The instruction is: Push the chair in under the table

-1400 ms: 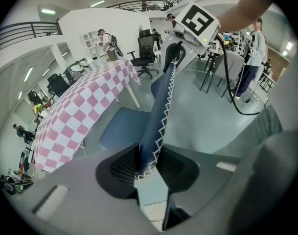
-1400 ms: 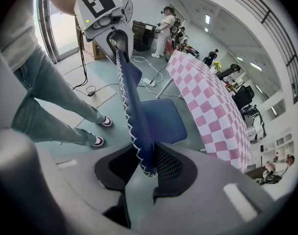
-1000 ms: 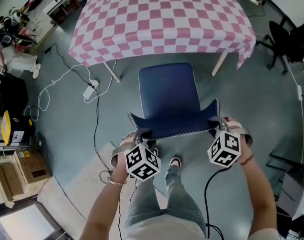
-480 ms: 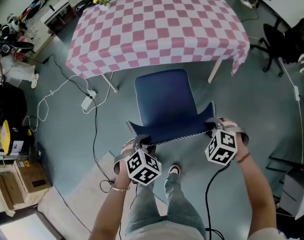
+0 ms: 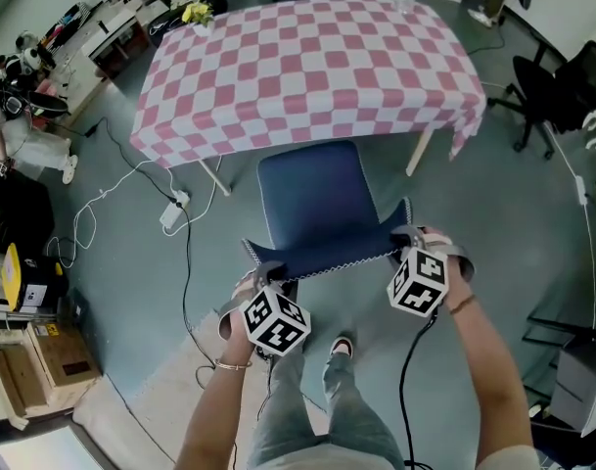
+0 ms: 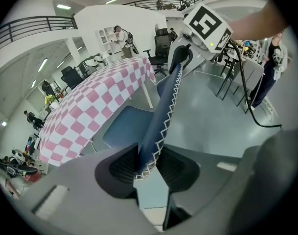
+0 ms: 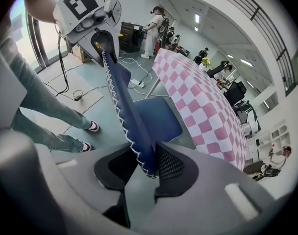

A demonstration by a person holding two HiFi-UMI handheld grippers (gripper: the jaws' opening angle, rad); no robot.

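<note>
A dark blue chair (image 5: 313,192) with white stitching along its back stands on the grey-green floor (image 5: 493,223). It is in front of a table (image 5: 307,67) with a pink and white checked cloth. The chair faces the table and sits between the table's two near legs. The far edge of the seat just meets the hanging edge of the cloth. Most of the seat is out from under the table.

A person stands behind the chair and holds one claw in each hand. The left claw (image 5: 268,268) is clenched on the left end of the chair back (image 6: 164,112). In the left gripper view, the stitched edge runs down between the two dark pads, and they squeeze it. The right claw (image 5: 407,242) grasps the right end of the chair back. In the right gripper view, the stitched edge sits between that claw's pads too. Its jaws have just opened a tiny bit wider, but they hold the edge between them. Both claws point down at a slant.

Each claw has a white cube with black square marks, the left cube (image 5: 275,322) and the right cube (image 5: 418,283). One of the person's shoes (image 5: 342,346) shows on the floor behind the chair.

White cables (image 5: 131,179) lie on the floor to the left of the table. A black office chair (image 5: 562,86) stands well off to the right.
</note>
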